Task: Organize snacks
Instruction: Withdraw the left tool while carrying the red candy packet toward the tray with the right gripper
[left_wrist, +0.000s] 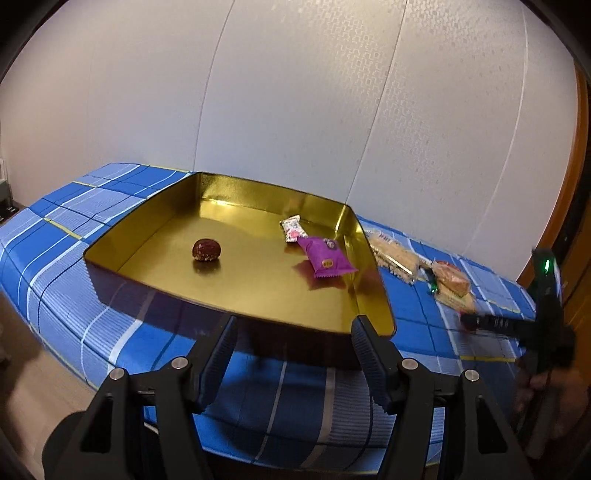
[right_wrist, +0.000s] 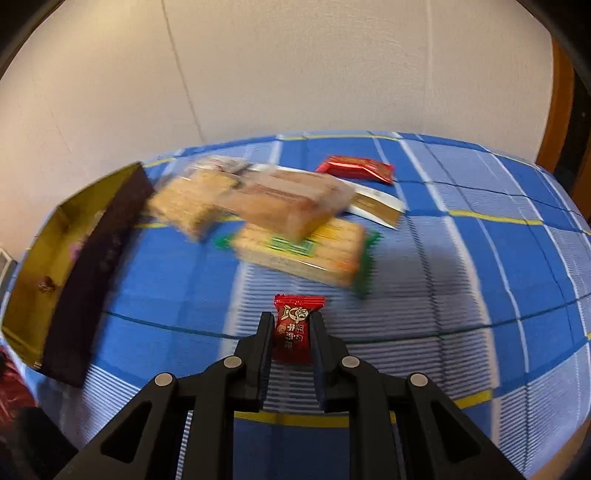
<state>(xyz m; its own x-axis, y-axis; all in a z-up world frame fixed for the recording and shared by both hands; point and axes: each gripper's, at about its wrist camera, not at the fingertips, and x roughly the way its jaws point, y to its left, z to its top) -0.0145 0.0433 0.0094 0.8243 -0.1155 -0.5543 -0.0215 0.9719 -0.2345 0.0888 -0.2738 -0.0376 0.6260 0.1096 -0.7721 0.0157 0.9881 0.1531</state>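
Observation:
A gold tin tray (left_wrist: 258, 291) sits on the blue plaid cloth. It holds a dark round snack (left_wrist: 206, 250), a white wrapped candy (left_wrist: 293, 229) and a purple packet (left_wrist: 327, 257). My left gripper (left_wrist: 295, 328) is open and empty, in front of the tray's near wall. My right gripper (right_wrist: 291, 325) is shut on a small red candy (right_wrist: 294, 328) and holds it above the cloth. It shows at the right edge of the left wrist view (left_wrist: 480, 321). The tray shows at the left in the right wrist view (right_wrist: 55, 266).
Right of the tray lie cracker packs (right_wrist: 303, 251), a wrapped cake (right_wrist: 288, 203), a sesame bar (right_wrist: 184, 206), a red packet (right_wrist: 356, 168) and a white-gold sachet (right_wrist: 376, 208). A wall stands behind the table. A wooden door frame (left_wrist: 576, 192) is at the right.

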